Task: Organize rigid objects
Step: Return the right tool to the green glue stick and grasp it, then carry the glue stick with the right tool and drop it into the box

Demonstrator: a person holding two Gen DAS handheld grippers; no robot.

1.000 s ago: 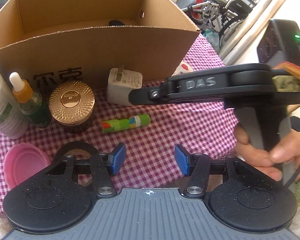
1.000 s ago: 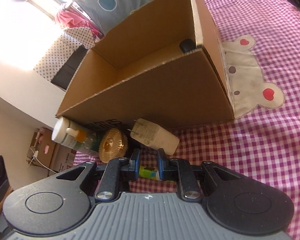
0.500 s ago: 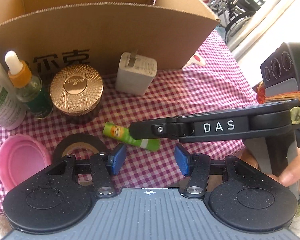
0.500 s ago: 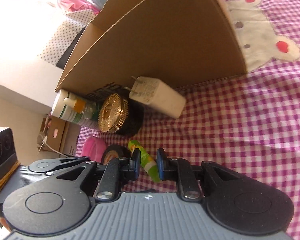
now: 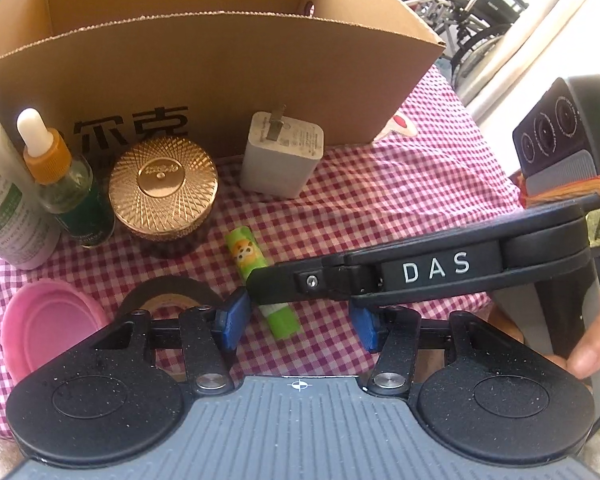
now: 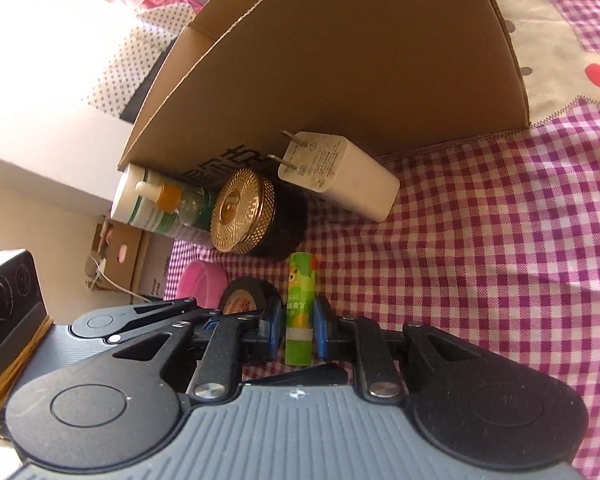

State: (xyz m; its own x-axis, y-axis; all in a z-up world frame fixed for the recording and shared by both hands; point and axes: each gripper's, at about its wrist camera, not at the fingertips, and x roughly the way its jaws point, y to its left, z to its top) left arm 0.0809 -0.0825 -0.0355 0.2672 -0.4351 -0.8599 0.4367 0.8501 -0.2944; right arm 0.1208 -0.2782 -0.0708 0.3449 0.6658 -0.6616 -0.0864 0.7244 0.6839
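A green glue stick (image 5: 244,252) (image 6: 302,280) lies low over the checked cloth (image 5: 400,200), in front of the open cardboard box (image 5: 220,72) (image 6: 360,60). My right gripper (image 6: 298,322) is shut on its lower half, one blue pad on each side. In the left wrist view it reaches in from the right as a black finger (image 5: 284,284) that hides the stick's middle. My left gripper (image 5: 298,310) stands open just in front of the stick, nothing between its pads.
Along the box front stand a white charger (image 5: 282,160) (image 6: 340,176), a gold-lidded jar (image 5: 163,184), a dropper bottle (image 5: 60,176) and a white tube (image 5: 0,200). A pink lid (image 5: 44,328) and a black tape roll (image 5: 164,296) lie front left. A hand holds the right gripper's handle.
The right gripper has come down and forward from near the charger. The glue stick has swung from lying crosswise to pointing along the right gripper's fingers, nearer the left gripper.
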